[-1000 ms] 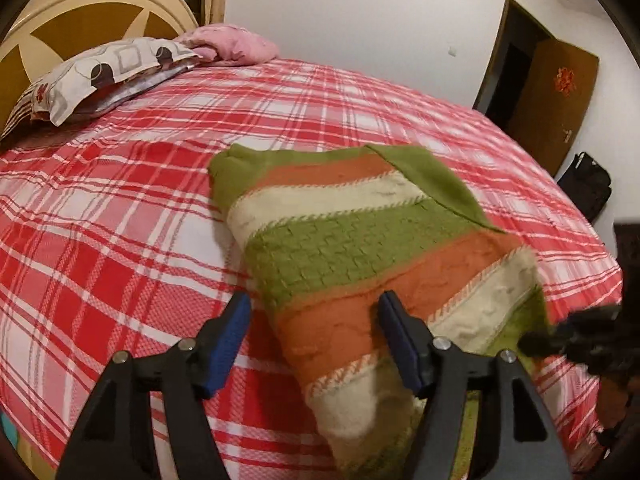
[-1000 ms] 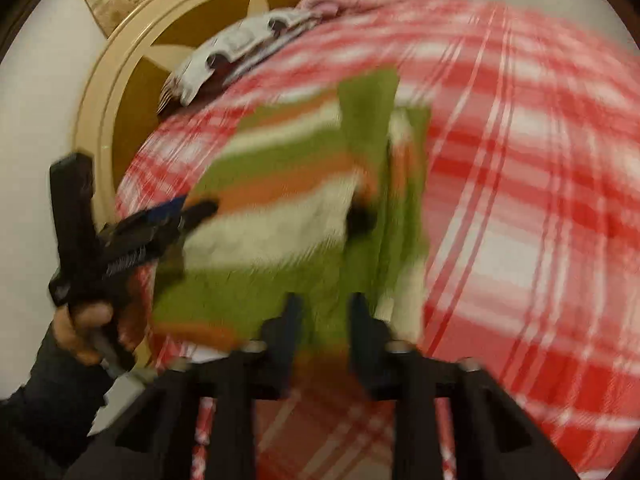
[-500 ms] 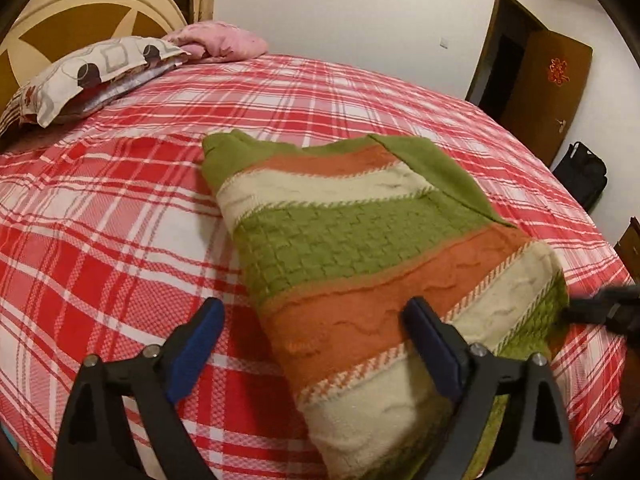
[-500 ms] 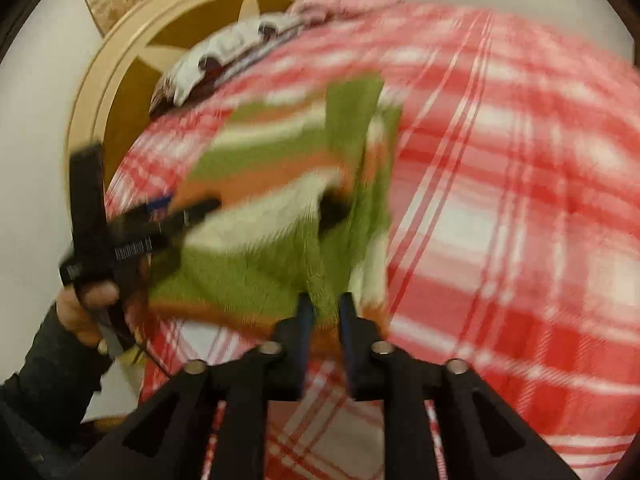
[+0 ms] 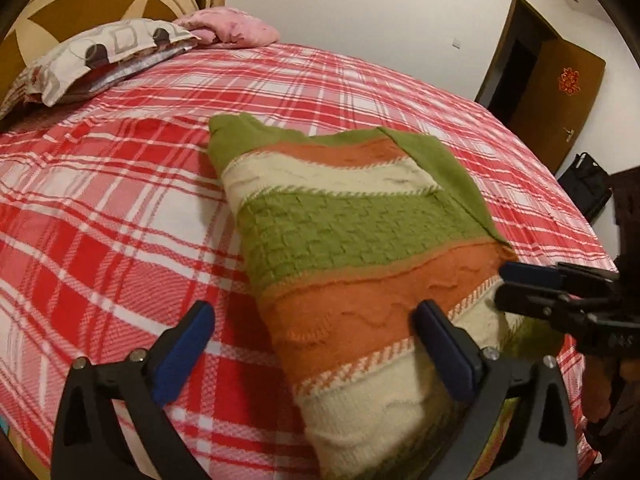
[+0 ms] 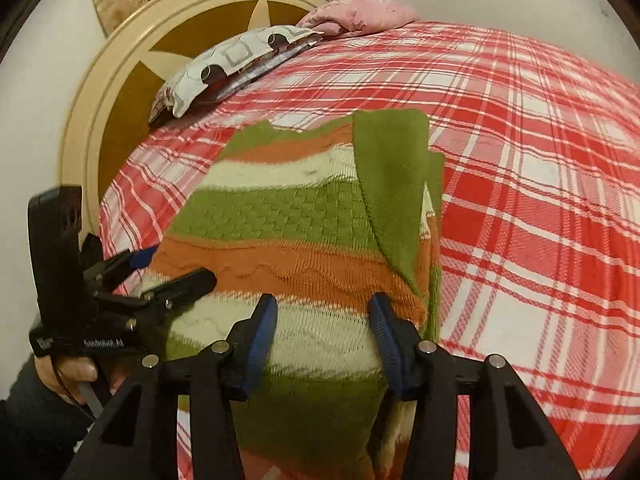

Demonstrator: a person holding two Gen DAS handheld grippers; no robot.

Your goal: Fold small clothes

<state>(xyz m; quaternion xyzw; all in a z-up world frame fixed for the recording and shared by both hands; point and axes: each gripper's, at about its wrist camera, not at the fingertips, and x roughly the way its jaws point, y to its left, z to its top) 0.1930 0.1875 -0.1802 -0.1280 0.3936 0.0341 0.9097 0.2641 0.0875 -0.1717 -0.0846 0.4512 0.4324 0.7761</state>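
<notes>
My left tongs spread wide and opening, nothing gripped, sweater edge under them. My right tongs opening too, pads off the knit, fabric between them. Folded striped sweater lies flat on the plaid bed, near edge. Pillow by headboard.

A folded striped sweater lies on the red plaid bedspread. The right gripper is opening just above its near end, pads clear of the knit. At left, the left gripper reaches over the sweater's edge. A patterned pillow lies far off by the headboard.
</notes>
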